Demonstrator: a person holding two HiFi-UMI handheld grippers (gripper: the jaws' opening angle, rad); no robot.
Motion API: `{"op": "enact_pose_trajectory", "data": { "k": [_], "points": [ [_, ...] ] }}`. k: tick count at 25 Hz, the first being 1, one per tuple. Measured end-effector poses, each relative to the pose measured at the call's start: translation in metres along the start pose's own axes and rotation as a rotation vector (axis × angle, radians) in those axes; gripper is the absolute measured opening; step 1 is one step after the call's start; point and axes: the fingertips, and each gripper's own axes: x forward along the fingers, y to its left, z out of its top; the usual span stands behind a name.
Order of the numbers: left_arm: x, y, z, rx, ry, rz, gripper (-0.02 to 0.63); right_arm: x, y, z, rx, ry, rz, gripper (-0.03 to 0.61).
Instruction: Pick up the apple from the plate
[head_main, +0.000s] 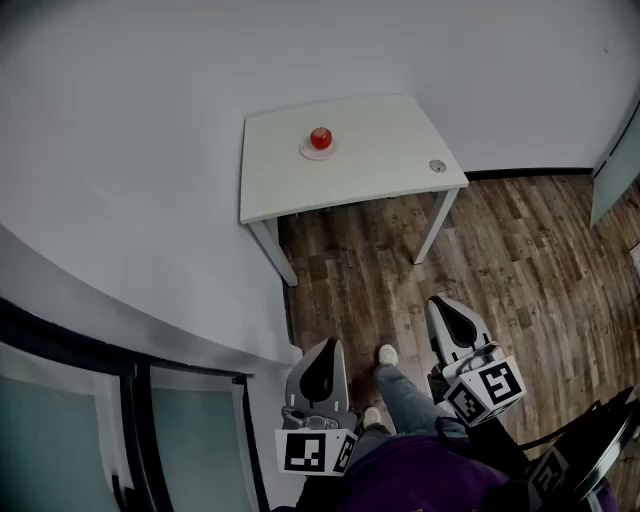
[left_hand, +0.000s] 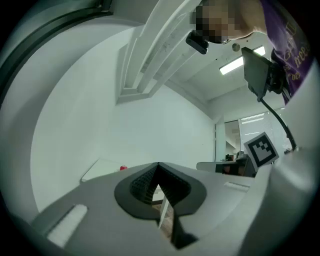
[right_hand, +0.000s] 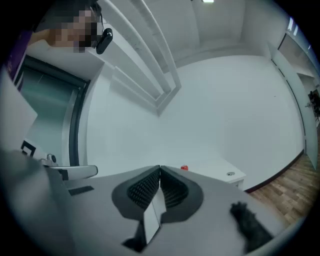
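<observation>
The apple (head_main: 321, 138) sits on a small plate (head_main: 318, 153) on a white tabletop (head_main: 380, 150) at the far side of the room, well apart from both tools; it is about midway between the tabletop's left and right edges and closer to the far edge than to the near one; bare white surface lies around the plate on all sides.

The left hand-held gripper (head_main: 325, 347) and the right hand-held gripper (head_main: 446, 305) are both held level on the near side, one on each side of the person's leg and white shoe (head_main: 387, 354); each has its jaws closed with the tips meeting and nothing between them; in both gripper views the apple shows as a small red spot far beyond the jaw tips.

A small round disc (head_main: 437, 166) lies near the tabletop's near right corner, well apart from the plate; the tabletop's far and left edges run close along the white wall (head_main: 120, 150), while its near and right edges face the wooden floor (head_main: 500, 240); a stretch of that floor lies between the tools and the near edge; a dark-framed glass panel (head_main: 60, 420) stands at the near left.
</observation>
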Motion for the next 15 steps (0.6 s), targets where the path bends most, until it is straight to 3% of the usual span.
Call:
{"op": "enact_pose_trajectory", "data": {
  "k": [15],
  "points": [
    [0.148,0.032,0.011,0.037,-0.010,0.047,0.006,0.129,-0.090,0.028,-0.014,0.005,0.078,0.011]
  ]
}}
